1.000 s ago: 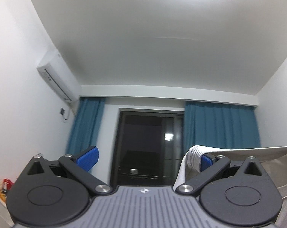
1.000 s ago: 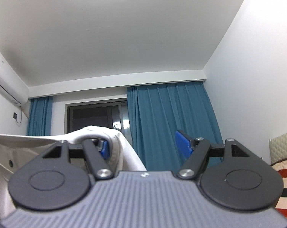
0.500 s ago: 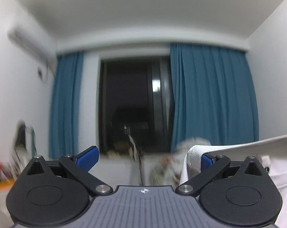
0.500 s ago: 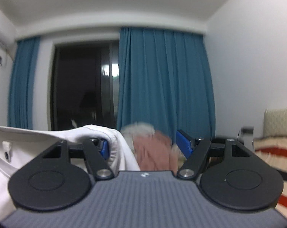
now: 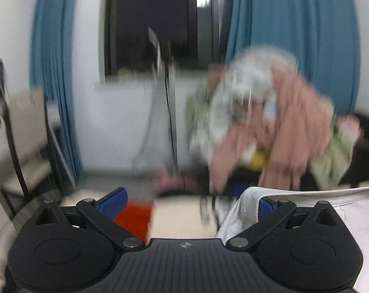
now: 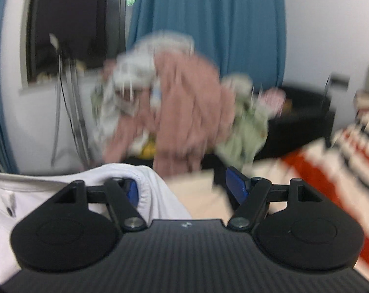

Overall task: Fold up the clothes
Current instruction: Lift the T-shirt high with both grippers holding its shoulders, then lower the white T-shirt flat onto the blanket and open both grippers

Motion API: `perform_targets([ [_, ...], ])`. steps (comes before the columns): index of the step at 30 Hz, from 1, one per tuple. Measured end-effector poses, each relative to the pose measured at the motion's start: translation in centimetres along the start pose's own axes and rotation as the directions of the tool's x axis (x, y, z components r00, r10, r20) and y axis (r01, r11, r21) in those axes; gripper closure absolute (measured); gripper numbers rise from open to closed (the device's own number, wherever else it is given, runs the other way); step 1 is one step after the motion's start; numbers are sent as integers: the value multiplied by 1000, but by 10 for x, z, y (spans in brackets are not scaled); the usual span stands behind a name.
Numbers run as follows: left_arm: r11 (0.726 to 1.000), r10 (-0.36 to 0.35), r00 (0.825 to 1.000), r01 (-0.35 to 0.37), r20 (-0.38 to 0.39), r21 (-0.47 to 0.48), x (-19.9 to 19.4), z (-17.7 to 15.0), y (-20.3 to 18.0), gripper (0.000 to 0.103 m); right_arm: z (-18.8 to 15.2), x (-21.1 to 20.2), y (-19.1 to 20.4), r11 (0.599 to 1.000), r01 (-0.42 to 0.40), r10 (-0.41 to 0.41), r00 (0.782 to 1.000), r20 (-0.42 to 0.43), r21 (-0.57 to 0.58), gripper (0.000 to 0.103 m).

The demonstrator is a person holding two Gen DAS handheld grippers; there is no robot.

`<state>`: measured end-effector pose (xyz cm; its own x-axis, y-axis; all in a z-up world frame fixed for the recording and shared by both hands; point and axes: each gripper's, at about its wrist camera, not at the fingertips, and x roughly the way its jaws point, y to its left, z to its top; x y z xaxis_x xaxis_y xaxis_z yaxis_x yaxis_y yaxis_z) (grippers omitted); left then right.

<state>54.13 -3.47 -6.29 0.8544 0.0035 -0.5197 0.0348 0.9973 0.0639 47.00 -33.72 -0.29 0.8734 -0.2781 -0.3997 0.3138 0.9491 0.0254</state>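
White garment; blue curtain; pink-and-green clothes heap.

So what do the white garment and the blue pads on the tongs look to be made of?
White garment: soft matte knit, probably cotton; its ribbed hem drapes over one pad. Blue pads: smooth, slightly glossy, plastic or rubber; blur leaves it open.

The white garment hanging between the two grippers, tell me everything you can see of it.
The white garment looks like soft cotton knit with a ribbed edge, and a small dark button shows near a placket in the right wrist view. It is unfolded, stretched roughly level between the left gripper and the right gripper. Each end is draped over one blue finger only, with both grippers' fingers standing wide apart. Slack cloth hangs below. Motion blur hides finer detail.
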Motion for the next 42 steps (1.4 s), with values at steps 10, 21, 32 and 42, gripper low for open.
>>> perform_targets([
  [10, 939, -75, 919, 196, -388, 281, 121, -2, 3, 0, -39, 111, 54, 933, -310, 172, 827, -535, -180, 31],
  [21, 968, -125, 944, 184, -306, 172, 23, 48, -10, 0, 5, 22, 72, 915, -330, 227, 896, -382, -232, 31],
  [32, 984, -124, 986, 137, -112, 117, -224, 11, -7, 0, -3, -191, 43, 933, -306, 274, 945, -180, -187, 31],
  [42, 991, -129, 990, 131, 55, -37, -405, -108, 40, 0, -105, -367, -6, 949, -313, 313, 950, -24, -39, 31],
])
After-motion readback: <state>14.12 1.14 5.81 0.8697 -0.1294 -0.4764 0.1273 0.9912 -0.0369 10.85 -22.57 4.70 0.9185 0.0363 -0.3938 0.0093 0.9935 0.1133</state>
